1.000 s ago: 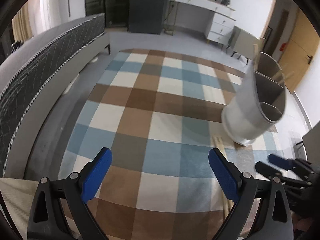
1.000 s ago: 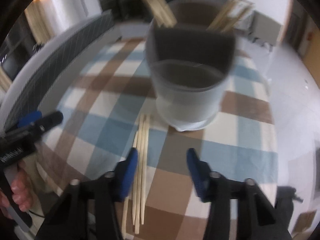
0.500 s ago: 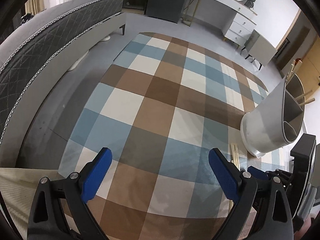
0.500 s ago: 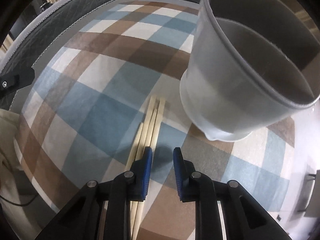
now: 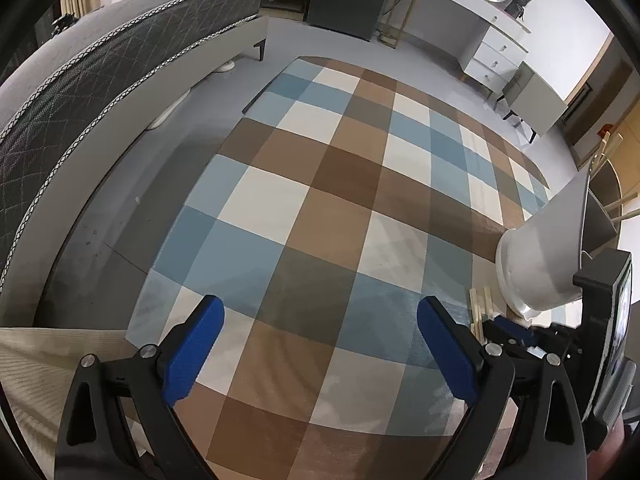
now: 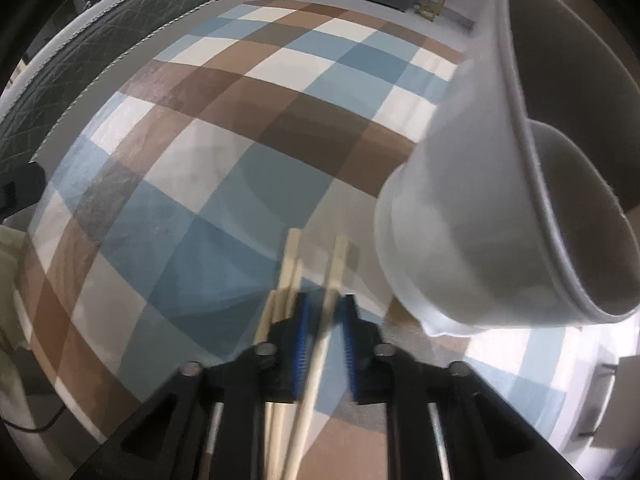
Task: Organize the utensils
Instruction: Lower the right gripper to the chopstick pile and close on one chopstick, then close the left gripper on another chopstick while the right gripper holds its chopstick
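Several pale wooden chopsticks (image 6: pixel 289 264) lie on the checked cloth just left of a grey divided utensil holder (image 6: pixel 472 216). My right gripper (image 6: pixel 325 320) is low over them, its blue pads nearly closed around one chopstick (image 6: pixel 332 276) that runs between them; a small gap still shows each side. The holder also shows in the left wrist view (image 5: pixel 544 256), with chopsticks standing in its far compartment (image 5: pixel 616 204). My left gripper (image 5: pixel 320 344) is wide open and empty over the cloth, left of the right gripper (image 5: pixel 516 332).
A checked blue, brown and cream cloth (image 5: pixel 344 216) covers the table. A grey quilted bed (image 5: pixel 100 80) runs along the left. A white dresser (image 5: pixel 472 32) and a cabinet stand at the back of the room.
My right gripper has dropped down onto the chopsticks and narrowed around one of them. The left gripper has stayed open, and its view has shifted a little to the left.
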